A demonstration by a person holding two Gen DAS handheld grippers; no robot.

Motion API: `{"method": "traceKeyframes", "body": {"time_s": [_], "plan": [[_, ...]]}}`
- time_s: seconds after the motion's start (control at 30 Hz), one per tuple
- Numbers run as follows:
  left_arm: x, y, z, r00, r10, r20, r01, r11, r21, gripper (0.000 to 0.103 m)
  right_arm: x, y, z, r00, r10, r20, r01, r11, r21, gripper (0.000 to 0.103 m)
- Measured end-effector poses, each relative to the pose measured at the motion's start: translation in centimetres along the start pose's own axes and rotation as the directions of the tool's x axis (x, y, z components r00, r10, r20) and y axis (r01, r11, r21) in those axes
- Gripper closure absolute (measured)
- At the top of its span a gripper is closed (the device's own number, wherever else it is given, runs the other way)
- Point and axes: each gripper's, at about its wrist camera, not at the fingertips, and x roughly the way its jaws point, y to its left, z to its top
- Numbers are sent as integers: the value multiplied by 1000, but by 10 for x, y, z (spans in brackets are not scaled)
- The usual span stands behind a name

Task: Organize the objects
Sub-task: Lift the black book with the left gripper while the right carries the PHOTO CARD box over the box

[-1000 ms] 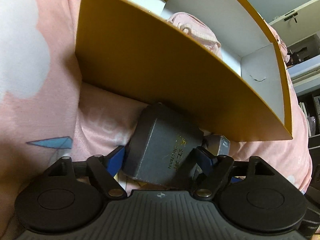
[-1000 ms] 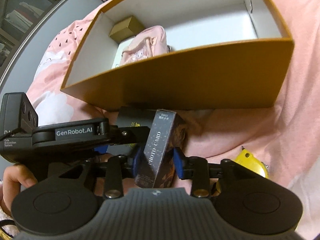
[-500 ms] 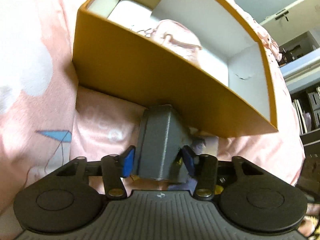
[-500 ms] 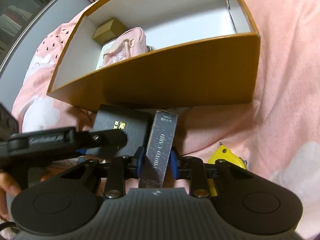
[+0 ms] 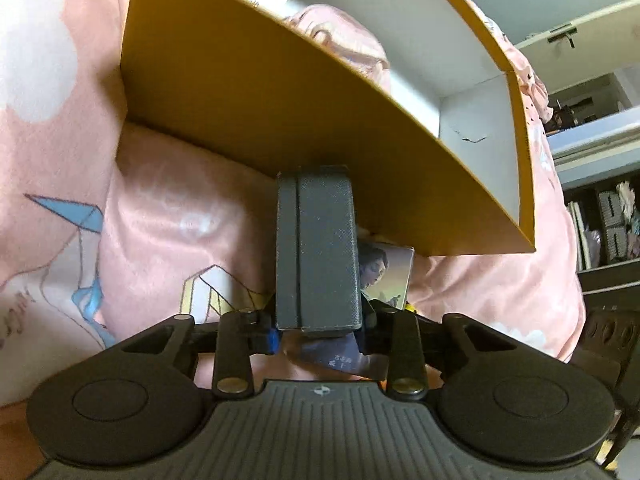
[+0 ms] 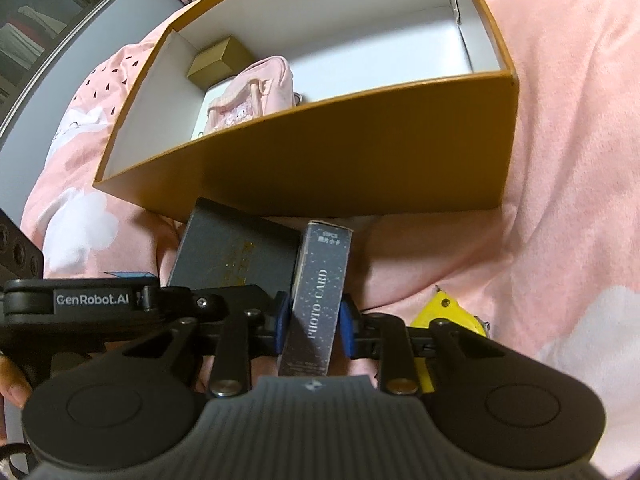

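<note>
Bedspread (image 6: 568, 160) carries your orange box (image 6: 320, 160), and just before its near wall your left gripper (image 5: 318, 330) is closing on the dark grey case (image 5: 316, 252) while your right gripper (image 6: 314, 326) clamps the photo-card box (image 6: 318, 296).

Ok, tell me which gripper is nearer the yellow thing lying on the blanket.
Right. The right gripper, shut on the photo card box, sits just beside the yellow thing. The left gripper, closing on the dark box, is farther away.
</note>
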Motion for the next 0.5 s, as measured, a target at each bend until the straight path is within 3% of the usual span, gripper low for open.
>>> {"method": "traceKeyframes", "body": {"time_s": [0.2, 0.5], "plan": [[-20, -7, -8, 999, -16, 43, 14, 999, 46, 65, -11, 9, 0, 1000, -8, 22, 9, 999, -32, 77], [-47, -32, -13, 994, -78, 83, 68, 991, 114, 65, -59, 8, -3, 997, 13, 81, -10, 999, -43, 79]]}}
